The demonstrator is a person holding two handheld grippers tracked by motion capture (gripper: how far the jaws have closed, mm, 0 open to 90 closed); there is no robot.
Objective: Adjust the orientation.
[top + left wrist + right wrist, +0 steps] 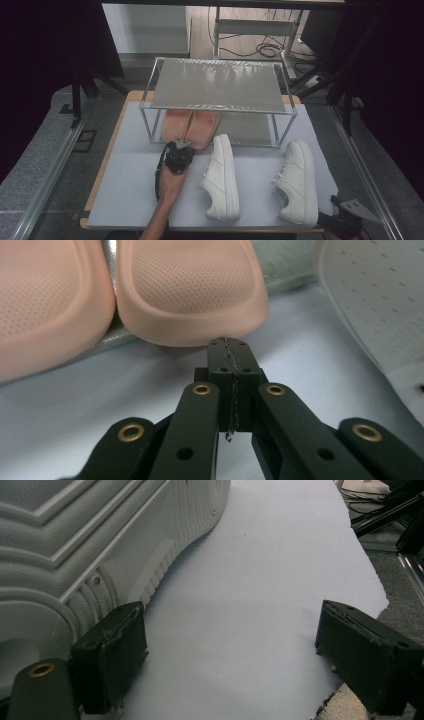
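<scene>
High view: unbranded white sneakers (222,177)

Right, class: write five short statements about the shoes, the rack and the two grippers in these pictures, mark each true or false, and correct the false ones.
1. The left gripper has its fingers shut, right at the toe of a pink slipper. True.
2. The right gripper grips a white sneaker. False: its fingers stand open, with one finger beside the sole of the right-hand white sneaker.
3. The pink slippers lie on the lower shelf of the rack. True.
4. A white sneaker sits on the rack's top shelf. False: the top shelf is bare; both sneakers stand on the table.
5. The second white sneaker stands between the left gripper and the right-hand one. True.
</scene>
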